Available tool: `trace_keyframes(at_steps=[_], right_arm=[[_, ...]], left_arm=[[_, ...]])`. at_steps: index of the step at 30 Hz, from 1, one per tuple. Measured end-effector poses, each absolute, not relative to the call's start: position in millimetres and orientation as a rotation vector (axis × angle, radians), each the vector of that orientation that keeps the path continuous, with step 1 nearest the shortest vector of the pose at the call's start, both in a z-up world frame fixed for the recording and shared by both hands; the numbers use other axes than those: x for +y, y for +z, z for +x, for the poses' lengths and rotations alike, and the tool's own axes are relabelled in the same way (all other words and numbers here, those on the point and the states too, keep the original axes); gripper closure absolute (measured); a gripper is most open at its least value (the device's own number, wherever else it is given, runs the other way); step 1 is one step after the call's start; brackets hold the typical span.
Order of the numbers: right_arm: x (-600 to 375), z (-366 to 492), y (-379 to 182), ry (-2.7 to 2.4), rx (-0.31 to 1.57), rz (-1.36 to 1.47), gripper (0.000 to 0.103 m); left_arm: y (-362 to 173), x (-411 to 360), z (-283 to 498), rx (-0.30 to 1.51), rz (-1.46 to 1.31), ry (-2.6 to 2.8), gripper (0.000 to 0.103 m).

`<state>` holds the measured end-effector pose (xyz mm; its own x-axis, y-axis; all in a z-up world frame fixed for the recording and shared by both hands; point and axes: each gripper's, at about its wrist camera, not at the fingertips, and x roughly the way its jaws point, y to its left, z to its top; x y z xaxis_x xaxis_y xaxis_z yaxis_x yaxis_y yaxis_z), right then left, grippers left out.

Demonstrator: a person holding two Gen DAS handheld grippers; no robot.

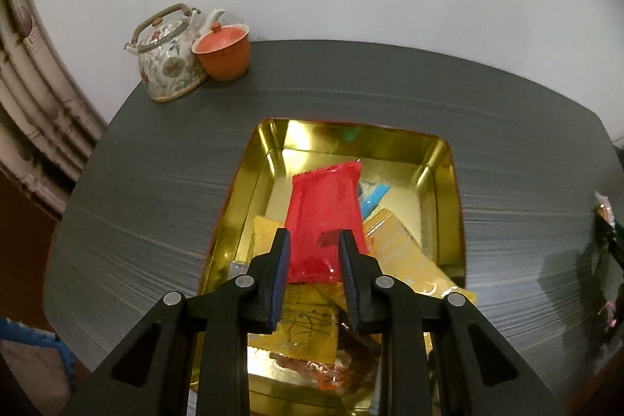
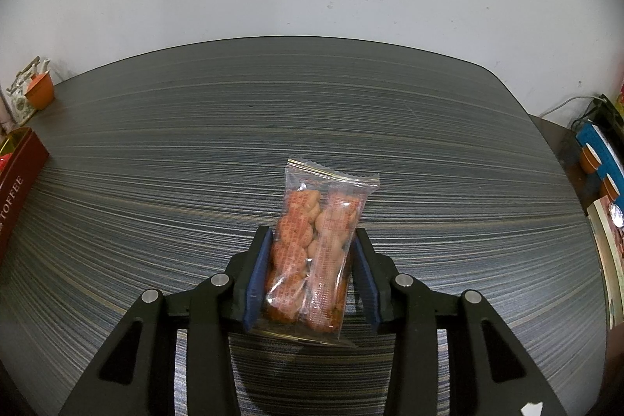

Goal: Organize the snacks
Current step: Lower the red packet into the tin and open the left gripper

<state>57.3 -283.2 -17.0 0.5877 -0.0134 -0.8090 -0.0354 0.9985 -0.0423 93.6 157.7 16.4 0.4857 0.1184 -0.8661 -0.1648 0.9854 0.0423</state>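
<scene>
My left gripper (image 1: 314,240) is shut on a red snack packet (image 1: 325,217) and holds it over the open gold tin (image 1: 249,182). Yellow packets (image 1: 405,252), a blue one (image 1: 374,197) and a clear packet of brown snacks (image 1: 327,369) lie in the tin. My right gripper (image 2: 312,236) is shut on a clear packet of orange twisted snacks (image 2: 316,252), held just above the striped grey table (image 2: 195,151). The tin's red outer side (image 2: 19,178), marked TOFFEE, shows at the left edge of the right wrist view.
A patterned teapot (image 1: 167,61) and an orange lidded cup (image 1: 224,51) stand at the table's far left corner by the wall. A side surface to the right holds a blue box (image 2: 600,151), small cups and cables. A curtain (image 1: 35,112) hangs at the left.
</scene>
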Motion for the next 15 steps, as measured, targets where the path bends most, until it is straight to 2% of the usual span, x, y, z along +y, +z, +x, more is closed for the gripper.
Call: trace_keyframes(at_steps=[15], right_arm=[[-287.0, 58.5, -17.8, 0.015, 0.943, -0.051, 0.064]], left_arm=[[30.4, 167.0, 74.0, 1.050, -0.040, 0.146, 0.073]])
